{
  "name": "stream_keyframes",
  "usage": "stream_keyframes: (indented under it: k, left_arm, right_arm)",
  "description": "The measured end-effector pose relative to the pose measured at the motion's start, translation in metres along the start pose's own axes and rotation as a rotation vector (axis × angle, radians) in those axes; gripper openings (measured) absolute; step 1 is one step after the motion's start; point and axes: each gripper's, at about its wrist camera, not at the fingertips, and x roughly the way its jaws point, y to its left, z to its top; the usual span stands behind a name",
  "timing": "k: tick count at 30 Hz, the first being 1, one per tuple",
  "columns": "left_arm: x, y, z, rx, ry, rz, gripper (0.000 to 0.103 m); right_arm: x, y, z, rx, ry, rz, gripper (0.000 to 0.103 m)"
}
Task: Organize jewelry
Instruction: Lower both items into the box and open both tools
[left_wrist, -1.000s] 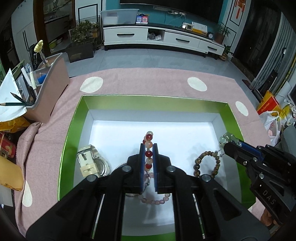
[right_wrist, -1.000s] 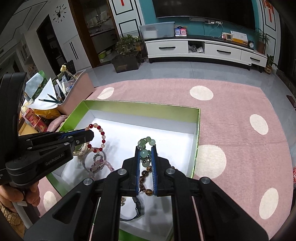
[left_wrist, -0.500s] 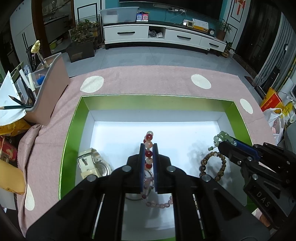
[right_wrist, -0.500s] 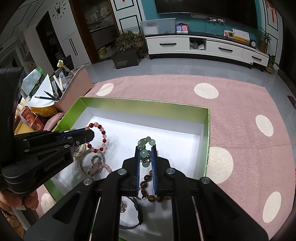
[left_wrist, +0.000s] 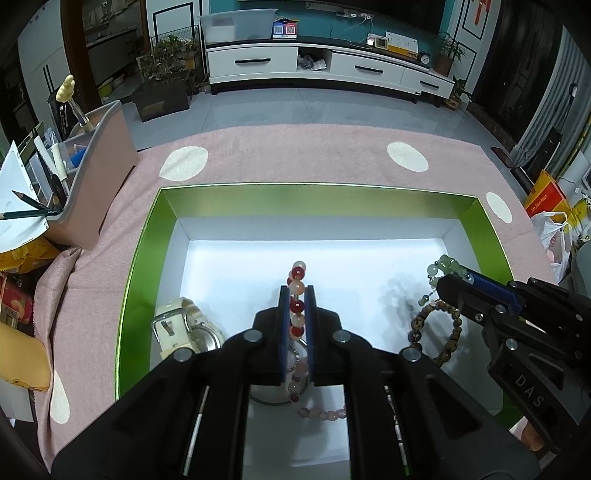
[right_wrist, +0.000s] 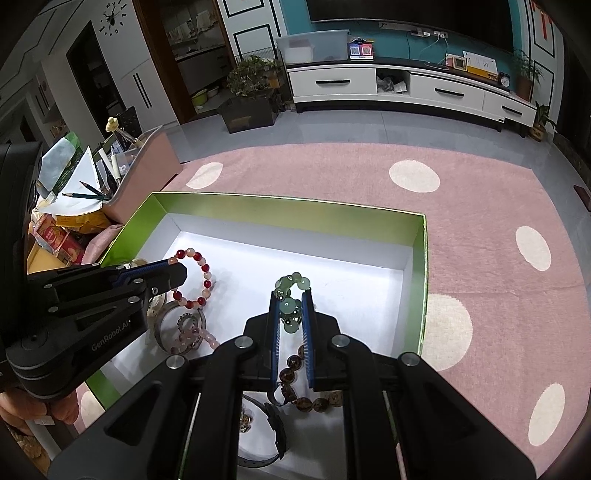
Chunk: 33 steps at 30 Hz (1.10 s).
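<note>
1. Pinching a red-and-pink bead bracelet (left_wrist: 296, 295), the left gripper (left_wrist: 296, 291) is seen nearly closed, pads pressed on the beads; part of the loop sticks out past the tips, the rest hangs under the jaws.
2. The same bracelet is seen from the right wrist view as a full loop (right_wrist: 199, 273) held clear of the box floor at the left gripper's tips (right_wrist: 173, 269).
3. A pale green bead bracelet (right_wrist: 291, 295) is clamped by the right gripper (right_wrist: 291, 299), jaws almost shut on it; a few beads protrude beyond the tips.
4. Both grippers are held over a green-walled box (left_wrist: 147, 266) with a white floor, set on a pink dotted cloth (left_wrist: 295, 155).
5. A brown bead bracelet (left_wrist: 436, 332) is seen on the floor just below the right gripper's tips (left_wrist: 448, 275), lying between the two grippers.
6. A white-strapped watch (left_wrist: 177, 328) is seen left of the left gripper, against the box wall.
7. A pale pink bead strand (left_wrist: 317, 410) and a metal bangle (right_wrist: 166, 321) are seen under the left gripper.
8. A dark watch strap (right_wrist: 273, 432) lies under the right gripper.
9. A hand (right_wrist: 55, 406) is partly seen behind the left gripper body.
</note>
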Motion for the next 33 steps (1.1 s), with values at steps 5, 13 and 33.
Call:
stream_keyframes:
  k: [5, 13, 33]
  left_arm:
    - [0.001, 0.0, 0.0, 0.003, 0.001, 0.004, 0.007]
    - [0.006, 0.0, 0.0, 0.006, 0.012, 0.009, 0.007]
    - [0.012, -0.004, 0.003, 0.017, 0.042, 0.026, 0.007]
  right_arm:
    - [0.002, 0.001, 0.002, -0.004, 0.004, -0.003, 0.011]
    - [0.006, 0.001, 0.004, -0.003, 0.016, -0.006, 0.011]
    - [0.013, -0.001, 0.004, 0.006, 0.033, -0.005, 0.011]
